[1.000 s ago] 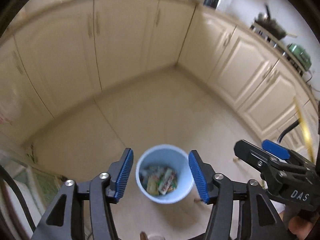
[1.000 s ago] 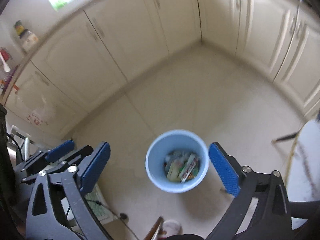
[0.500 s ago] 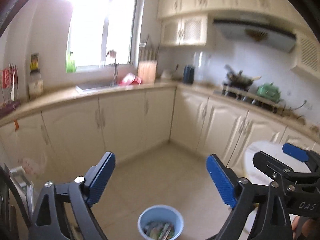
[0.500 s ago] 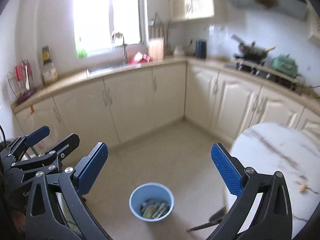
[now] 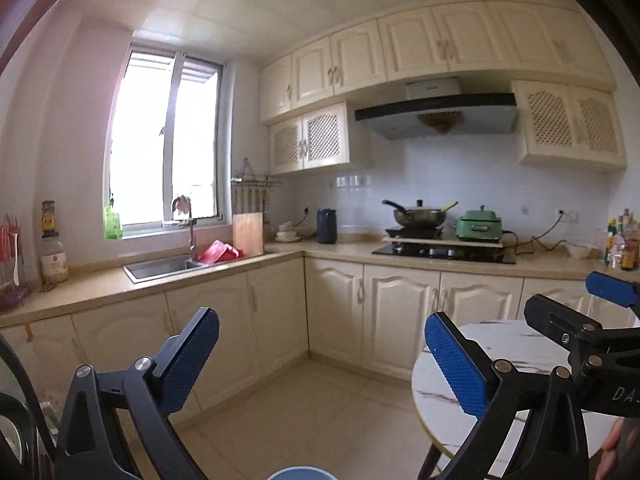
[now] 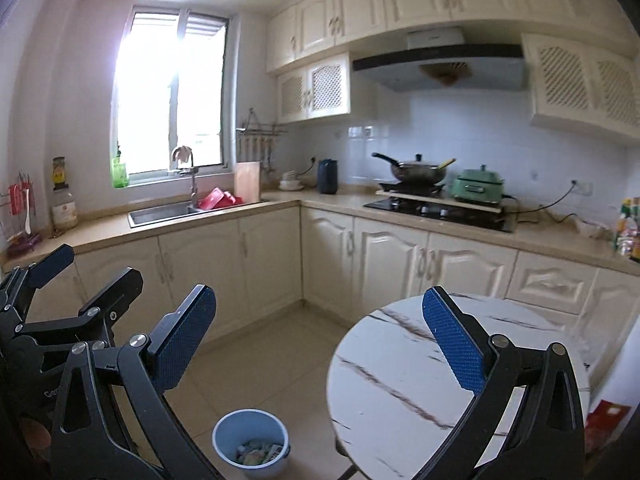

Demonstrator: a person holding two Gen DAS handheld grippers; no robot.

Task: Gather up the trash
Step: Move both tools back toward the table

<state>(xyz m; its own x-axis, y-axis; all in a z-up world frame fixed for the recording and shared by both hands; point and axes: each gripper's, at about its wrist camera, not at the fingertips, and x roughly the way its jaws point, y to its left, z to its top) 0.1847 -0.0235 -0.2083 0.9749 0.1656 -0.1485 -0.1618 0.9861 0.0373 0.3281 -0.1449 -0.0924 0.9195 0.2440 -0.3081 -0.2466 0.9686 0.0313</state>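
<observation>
A cream kitchen runs in an L along the far side. On the left wall a bright window (image 6: 172,92) stands above a steel sink (image 6: 164,213) with a curved tap, and some red items (image 6: 218,200) lie at the sink's right end beside a wooden cutting board (image 6: 247,182) leaning upright. The beige counter (image 6: 332,200) turns the corner toward the right, where a dark kettle (image 6: 327,176) stands near the tiled wall. Further right a black stove (image 6: 440,210) carries a board with a lidded wok (image 6: 420,171) and a green cooker (image 6: 478,186) side by side, under a range hood (image 6: 440,64). Bottles (image 6: 628,228) crowd the far right of the counter, and a tall jar (image 6: 64,208) stands at the far left.

Nearer, on the right, is a round table (image 6: 400,372) with a white marble-look top veined in brown; its top is bare where it shows. The floor (image 6: 260,352) is pale tile.

The blue bin (image 6: 251,442) stands on the floor just left of the table, low in the right wrist view. It is round, open-topped, and holds a shallow layer of colourful wrappers (image 6: 258,452). Only its rim shows at the bottom edge of the left wrist view.

The left gripper (image 5: 322,364) is spread wide, with nothing between its blue pads. The right gripper (image 6: 319,346) is likewise spread wide and holds nothing.
</observation>
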